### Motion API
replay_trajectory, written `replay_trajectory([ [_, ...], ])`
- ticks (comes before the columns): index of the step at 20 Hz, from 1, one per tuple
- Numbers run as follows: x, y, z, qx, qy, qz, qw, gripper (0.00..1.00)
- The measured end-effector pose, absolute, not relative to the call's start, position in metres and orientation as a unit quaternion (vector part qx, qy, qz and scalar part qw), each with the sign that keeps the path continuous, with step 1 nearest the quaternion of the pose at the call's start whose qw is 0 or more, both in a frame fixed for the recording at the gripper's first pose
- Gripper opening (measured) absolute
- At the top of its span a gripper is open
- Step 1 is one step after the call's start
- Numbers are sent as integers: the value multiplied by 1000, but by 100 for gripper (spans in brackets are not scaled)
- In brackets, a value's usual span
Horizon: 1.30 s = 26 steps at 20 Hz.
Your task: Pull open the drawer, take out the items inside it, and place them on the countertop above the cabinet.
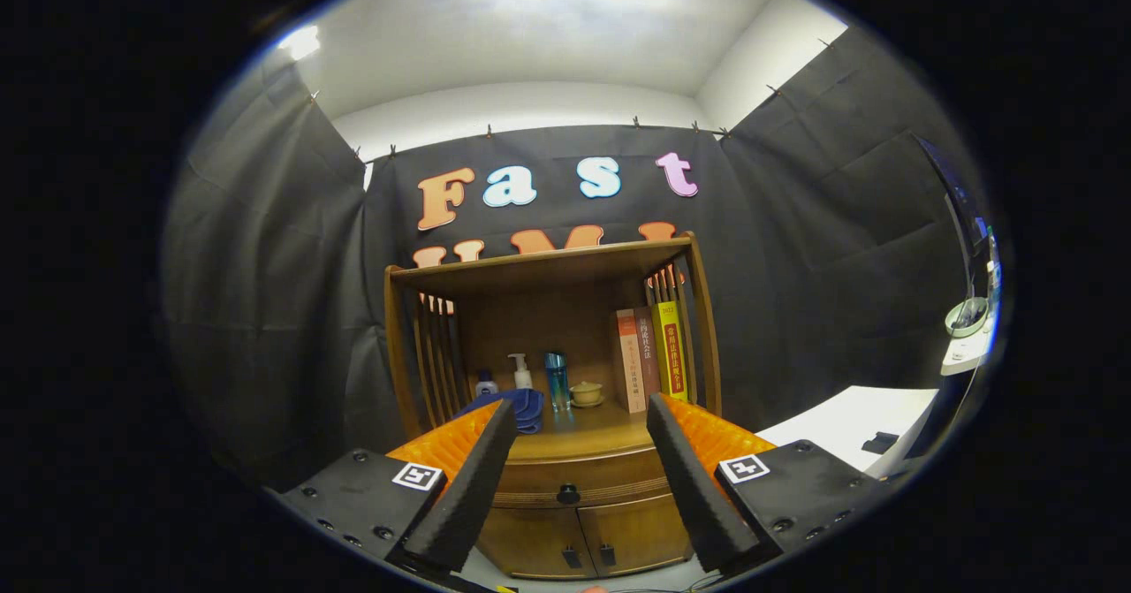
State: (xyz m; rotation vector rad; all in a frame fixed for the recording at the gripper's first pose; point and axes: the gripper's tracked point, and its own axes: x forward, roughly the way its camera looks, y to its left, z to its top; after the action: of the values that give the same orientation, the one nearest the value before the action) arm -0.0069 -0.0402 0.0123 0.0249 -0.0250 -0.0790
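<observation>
The gripper (pixel 579 452) sits low in the frame, its jaws spread wide and holding nothing. Between the fingers, at lower centre, stands a wooden cabinet (pixel 579 522). Its drawer (pixel 579 480) is closed, with a dark knob (pixel 568 493) at its middle; what is inside cannot be seen. Below the drawer are two small doors (pixel 583 535), also closed. The countertop (pixel 588 438) lies above the drawer, inside an open hutch (pixel 548 262). On it, from left: a small bottle (pixel 486 385), a blue cloth (pixel 527 407), a pump bottle (pixel 521 372), a blue bottle (pixel 557 381), a small pot (pixel 586 392), then upright books (pixel 652 359) at the right. A white table (pixel 853 421) shows at lower right.
</observation>
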Motion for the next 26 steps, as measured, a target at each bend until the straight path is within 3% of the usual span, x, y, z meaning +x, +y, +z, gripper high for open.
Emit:
replay_trajectory([
  [26, -5, -35, 2, 15, -6, -42, 999, 98],
])
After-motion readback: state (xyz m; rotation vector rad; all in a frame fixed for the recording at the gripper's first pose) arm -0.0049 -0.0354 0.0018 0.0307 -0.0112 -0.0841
